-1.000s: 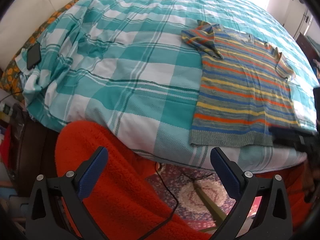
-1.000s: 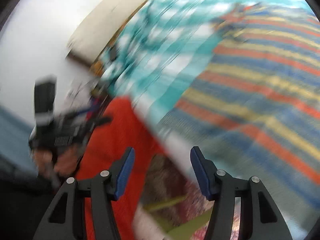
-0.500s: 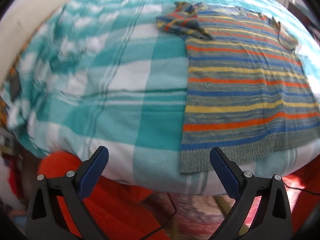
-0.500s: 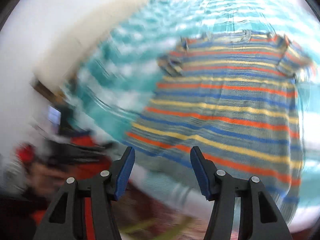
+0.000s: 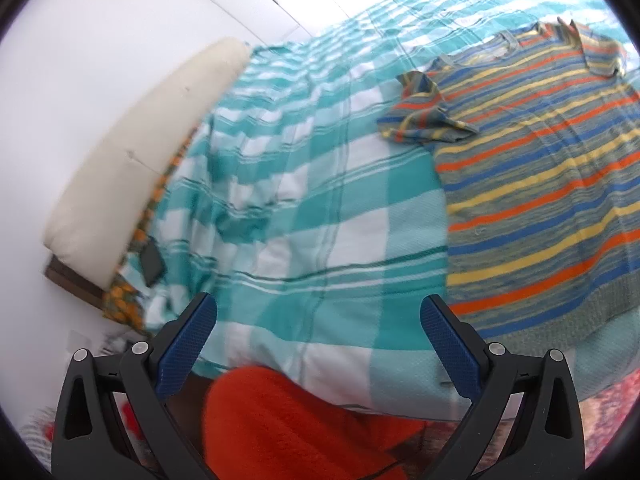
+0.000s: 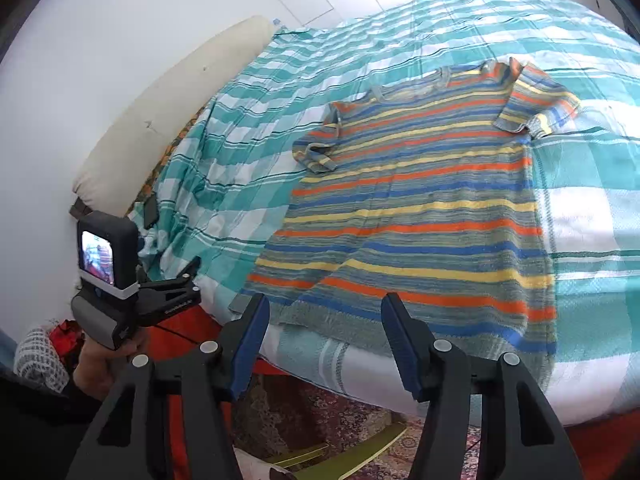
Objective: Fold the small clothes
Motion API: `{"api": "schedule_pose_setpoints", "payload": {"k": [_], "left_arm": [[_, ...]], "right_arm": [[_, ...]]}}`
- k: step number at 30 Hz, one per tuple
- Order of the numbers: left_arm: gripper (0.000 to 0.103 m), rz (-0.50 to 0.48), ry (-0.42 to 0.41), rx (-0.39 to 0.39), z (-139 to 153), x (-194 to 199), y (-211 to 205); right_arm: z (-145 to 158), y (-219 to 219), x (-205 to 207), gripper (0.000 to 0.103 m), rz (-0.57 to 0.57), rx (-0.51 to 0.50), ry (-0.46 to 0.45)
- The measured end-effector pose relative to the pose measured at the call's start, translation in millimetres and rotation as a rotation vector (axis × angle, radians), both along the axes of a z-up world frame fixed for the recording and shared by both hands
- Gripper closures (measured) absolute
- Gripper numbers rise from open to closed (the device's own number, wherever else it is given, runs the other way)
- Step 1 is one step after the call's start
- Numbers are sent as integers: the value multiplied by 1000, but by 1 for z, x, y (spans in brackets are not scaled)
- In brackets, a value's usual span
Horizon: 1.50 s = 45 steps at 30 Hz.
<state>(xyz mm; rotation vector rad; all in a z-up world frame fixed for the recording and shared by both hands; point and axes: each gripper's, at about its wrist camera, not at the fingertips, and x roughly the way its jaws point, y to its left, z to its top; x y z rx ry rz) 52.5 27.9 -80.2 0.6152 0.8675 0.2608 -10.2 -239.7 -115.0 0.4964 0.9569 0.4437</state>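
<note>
**Both grippers swung round to face the shirt; no fold begun**

Both views have been turned since the earlier frames. From the left wrist, the striped shirt (image 5: 536,184) was seen squarely ahead a moment ago; it is now displaced to the right side of the view, with bare checked bedspread (image 5: 320,208) lying ahead of the left gripper (image 5: 318,344). From the right wrist, a heavily blurred sweep has been replaced by a sharp view in which the shirt is centred beyond the right gripper (image 6: 324,340).

The shirt is found spread flat on the bedspread, hem towards the near edge of the bed, neckline away. The sleeve on the pillow (image 6: 160,128) side of the shirt is rumpled and partly turned over on itself; the other sleeve lies flatter. A dark phone-like object (image 5: 151,264) lies on the bedspread well apart from the shirt, near the pillow.

Both tools are seen with jaws apart and nothing between the pads. The left gripper is also visible from the right wrist, off the shirt's pillow side and short of the bed edge, carried in a hand (image 6: 100,364).

Judgement: only the approach is in hand. The right gripper appears lined up with the hem; the left would have to be brought across to the shirt. The rumpled sleeve may need straightening first
</note>
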Motion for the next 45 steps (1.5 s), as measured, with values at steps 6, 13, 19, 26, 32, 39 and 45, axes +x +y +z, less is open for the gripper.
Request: {"api": "schedule_pose_setpoints", "payload": {"k": [6,13,19,26,32,39,45], "left_arm": [[2,141,336,-692,-41,28,83],[3,125,414,-902,-64,35,104],[25,49,459,-977,-76,47,87],[101,23,541,-891,-85,48,67],[101,0,505,-882,-64,38,68],[102,-14,509,-660,-86,33,49],[102,-35,495,-576,-94,32,37]], "right_arm": [[1,-50,-10,45,-164,-205,117],[-13,-48,-25,45,-29,-422,178],[-61,-102,-13,45,-263,-146,320],[-90,-114,-4,98,-177,-10,397],[-51,-136,-26,98,-226,-85,336],[-93,-126,-14,98,-213,-202,448],[-92,-122,-12,98,-216,-247,445]]}}
